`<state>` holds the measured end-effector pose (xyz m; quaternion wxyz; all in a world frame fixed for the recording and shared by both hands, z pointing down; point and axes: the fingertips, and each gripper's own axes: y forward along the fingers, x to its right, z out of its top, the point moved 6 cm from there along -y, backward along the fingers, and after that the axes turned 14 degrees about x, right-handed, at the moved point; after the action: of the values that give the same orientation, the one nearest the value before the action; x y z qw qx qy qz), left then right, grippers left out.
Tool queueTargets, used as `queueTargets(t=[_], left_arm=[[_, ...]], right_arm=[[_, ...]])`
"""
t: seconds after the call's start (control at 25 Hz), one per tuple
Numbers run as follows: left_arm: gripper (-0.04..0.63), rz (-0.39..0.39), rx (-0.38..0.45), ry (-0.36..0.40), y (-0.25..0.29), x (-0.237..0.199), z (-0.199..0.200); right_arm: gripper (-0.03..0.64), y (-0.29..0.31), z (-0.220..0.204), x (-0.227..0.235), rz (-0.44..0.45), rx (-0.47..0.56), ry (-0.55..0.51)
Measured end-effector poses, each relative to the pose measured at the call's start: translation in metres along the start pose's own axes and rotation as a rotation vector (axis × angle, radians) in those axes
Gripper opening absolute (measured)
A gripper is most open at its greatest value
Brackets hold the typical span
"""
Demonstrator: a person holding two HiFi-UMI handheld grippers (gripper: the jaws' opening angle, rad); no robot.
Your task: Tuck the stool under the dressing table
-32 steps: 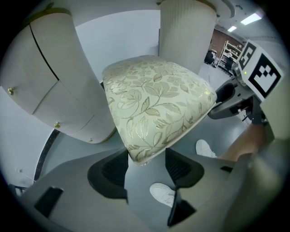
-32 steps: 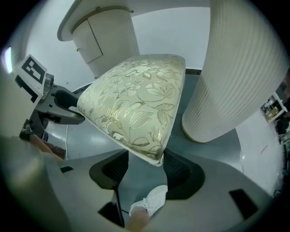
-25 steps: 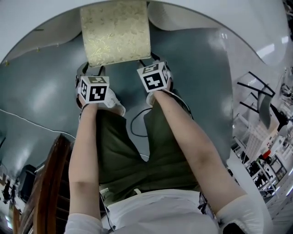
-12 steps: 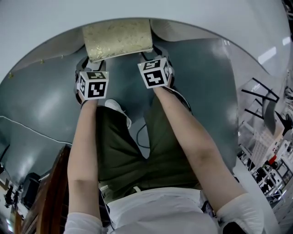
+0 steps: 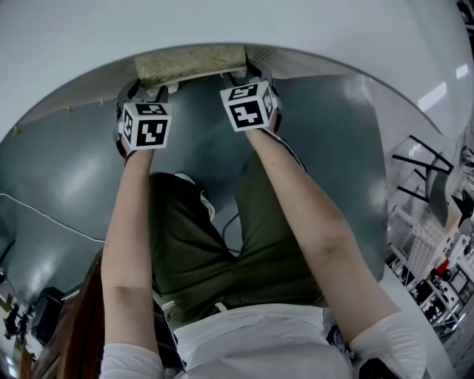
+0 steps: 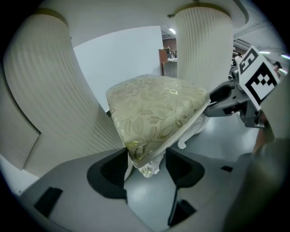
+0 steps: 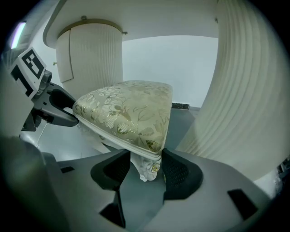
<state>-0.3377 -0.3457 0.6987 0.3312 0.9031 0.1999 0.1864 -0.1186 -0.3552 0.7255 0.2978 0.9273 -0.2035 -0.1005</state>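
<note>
1. Stool first: your left gripper holds its near left corner. The jaws squeeze the cushion edge and the top of a carved white leg.
2. Your right gripper grips the near right corner the same way, with a pad pressed on each side of the leg top under the cushion.
3. Both grippers sit side by side and point down and away from you, at the ends of your stretched-out arms.
4. The stool stands on the grey floor, between the two white ribbed posts of the dressing table.
5. In the head view, only the near edge of the gold leafy cushion peeks out from under the white table top.
6. Closer to you are your green shorts and one white shoe.
</note>
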Motion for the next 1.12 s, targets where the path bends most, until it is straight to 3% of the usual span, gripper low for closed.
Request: queueTargets(t=[0.2,0.68,0.88,1.04,1.12], left_arm=[[0.247,0.046,-0.016,0.099,0.018,-0.010,0.006],[0.241,0.082,-0.023,0.065,0.029,-0.017,0.018],[0.117,0.110,-0.042,0.036,0.003,-0.016,0.008],[0.007,0.059,-0.010,-0.072,-0.033,-0.007,0.008],[0.003,0.034,0.003,-0.133,-0.051,-0.002,0.011]], right_arm=[[0.224,0.017,0.009,0.007,0.005,0.016,-0.018],[0.217,0.030,0.019,0.025,0.002,0.023,-0.021],[0.170,0.002,0.013,0.018,-0.012,-0.031,0.001],[0.071,-0.036,0.024,0.003,0.012,0.010,0.051],[0.015,-0.054,0.028,-0.003,0.022,0.011,0.063]])
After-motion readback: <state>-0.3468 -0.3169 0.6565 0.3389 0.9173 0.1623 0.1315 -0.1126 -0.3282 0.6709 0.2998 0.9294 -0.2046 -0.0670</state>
